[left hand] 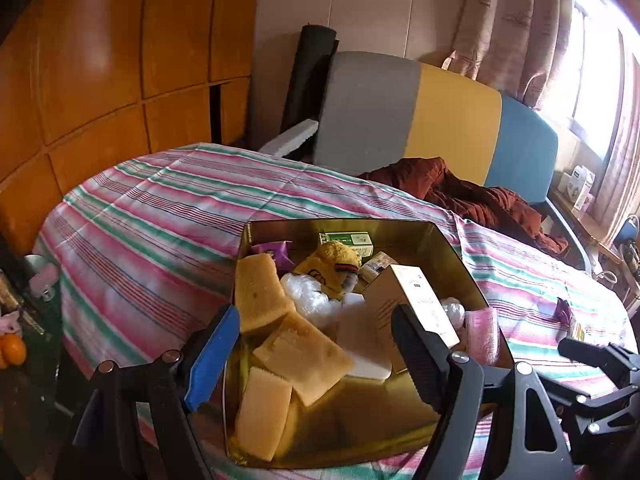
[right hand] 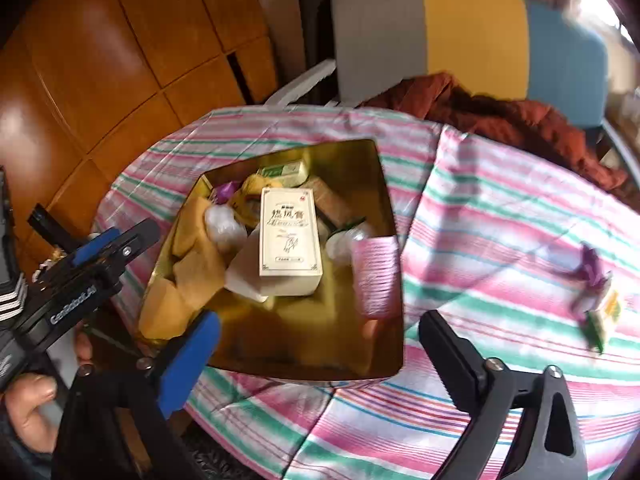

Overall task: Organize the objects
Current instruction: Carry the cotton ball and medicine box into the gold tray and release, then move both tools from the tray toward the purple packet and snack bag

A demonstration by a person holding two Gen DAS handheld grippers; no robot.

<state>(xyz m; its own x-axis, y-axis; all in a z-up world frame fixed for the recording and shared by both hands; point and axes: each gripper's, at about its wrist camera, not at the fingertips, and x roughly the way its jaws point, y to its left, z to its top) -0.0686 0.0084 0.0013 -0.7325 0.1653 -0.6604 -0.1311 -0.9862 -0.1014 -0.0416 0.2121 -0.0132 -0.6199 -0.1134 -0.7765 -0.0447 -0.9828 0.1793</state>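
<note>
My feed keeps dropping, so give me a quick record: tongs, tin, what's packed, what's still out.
left tongs: open, empty, over tin
right tongs: open, empty, near tin's front edge
tin: gold, lidless, on striped tablecloth
packed: sponges, cream box, plush toy, pink roll
still out: purple wrapper, small packet

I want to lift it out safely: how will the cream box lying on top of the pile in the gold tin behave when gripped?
The cream box looks like thin card, so probably light and crushable. It lies tilted on loose items, so it may slide.
</note>
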